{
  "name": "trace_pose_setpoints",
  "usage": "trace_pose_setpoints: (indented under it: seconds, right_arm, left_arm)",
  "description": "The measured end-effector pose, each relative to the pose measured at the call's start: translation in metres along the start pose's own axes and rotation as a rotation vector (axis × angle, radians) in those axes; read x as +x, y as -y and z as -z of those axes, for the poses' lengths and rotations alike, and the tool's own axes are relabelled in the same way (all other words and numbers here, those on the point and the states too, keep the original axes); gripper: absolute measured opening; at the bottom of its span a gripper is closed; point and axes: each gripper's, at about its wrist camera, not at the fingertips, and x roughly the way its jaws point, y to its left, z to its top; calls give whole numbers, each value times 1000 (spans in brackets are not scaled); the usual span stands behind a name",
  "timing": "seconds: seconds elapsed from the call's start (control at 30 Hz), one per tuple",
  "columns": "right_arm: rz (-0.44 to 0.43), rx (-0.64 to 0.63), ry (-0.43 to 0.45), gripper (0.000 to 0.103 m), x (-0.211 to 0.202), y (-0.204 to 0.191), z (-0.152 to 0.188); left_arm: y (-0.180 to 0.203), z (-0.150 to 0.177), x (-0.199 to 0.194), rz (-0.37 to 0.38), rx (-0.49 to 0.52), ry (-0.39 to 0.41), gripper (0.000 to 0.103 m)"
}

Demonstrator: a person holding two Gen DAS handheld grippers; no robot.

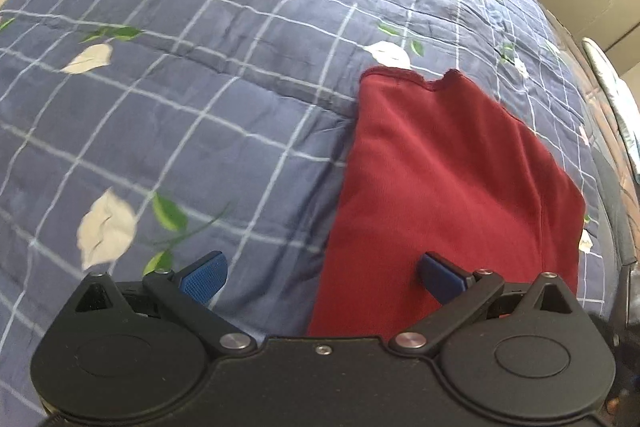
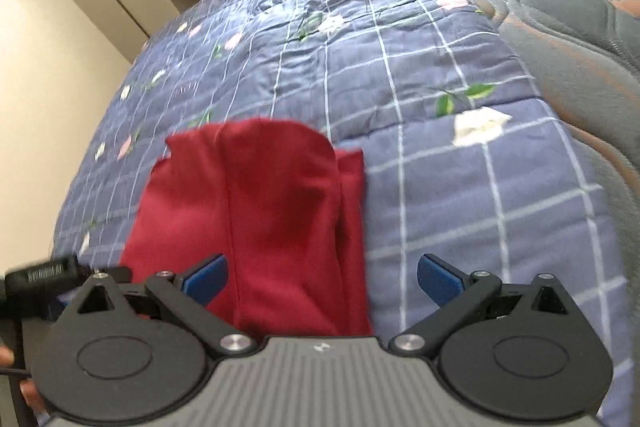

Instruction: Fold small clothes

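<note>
Left wrist view is showing the left claw (image 1: 322, 277) gaping wide and empty, the red garment (image 1: 440, 195) lying on the bed quilt (image 1: 200, 107), stretching lengthwise ahead past its right finger; the right claw (image 2: 322, 277), equally wide, is straddling the cloth's right edge.

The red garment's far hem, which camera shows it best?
The left wrist view: the red garment is sharper there, and its stitched far hem stands out against the blue quilt. The right wrist view shows the garment blurred, with a folded layer on top, its far edge soft.
</note>
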Motion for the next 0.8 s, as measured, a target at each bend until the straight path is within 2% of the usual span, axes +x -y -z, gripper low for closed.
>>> trace_pose_setpoints:
  seconds: [0.13, 0.17, 0.23, 0.37, 0.47, 0.53, 0.63, 0.7, 0.73, 0.8]
  right_arm:
    - [-28, 74, -27, 102, 29, 9, -12]
    - [-40, 88, -32, 99, 35, 11, -14]
    - [-43, 97, -42, 93, 42, 13, -14]
    - [-35, 108, -47, 92, 44, 15, -8]
    - [-30, 116, -42, 92, 43, 13, -5]
    - [-28, 123, -39, 89, 43, 11, -5]
    - [-32, 139, -41, 78, 41, 8, -5]
    - [-55, 160, -44, 63, 40, 6, -3]
    - [-60, 169, -41, 60, 40, 5, -2]
    - [-60, 169, -30, 48, 38, 1, 0]
  left_arm:
    - [8, -6, 16, 28, 26, -19, 102]
    - [9, -7, 20, 32, 28, -27, 102]
    - [10, -9, 26, 40, 23, -34, 102]
    - [10, -11, 29, 63, -5, -45, 102]
    - [11, -10, 30, 87, -12, -52, 98]
    - [12, -10, 31, 111, -15, -60, 92]
    - [12, -8, 32, 140, -42, -70, 83]
    - [12, -7, 31, 153, -64, -75, 78]
    - [13, -7, 30, 150, -61, -70, 76]
    - [17, -6, 28, 140, -36, -69, 73]
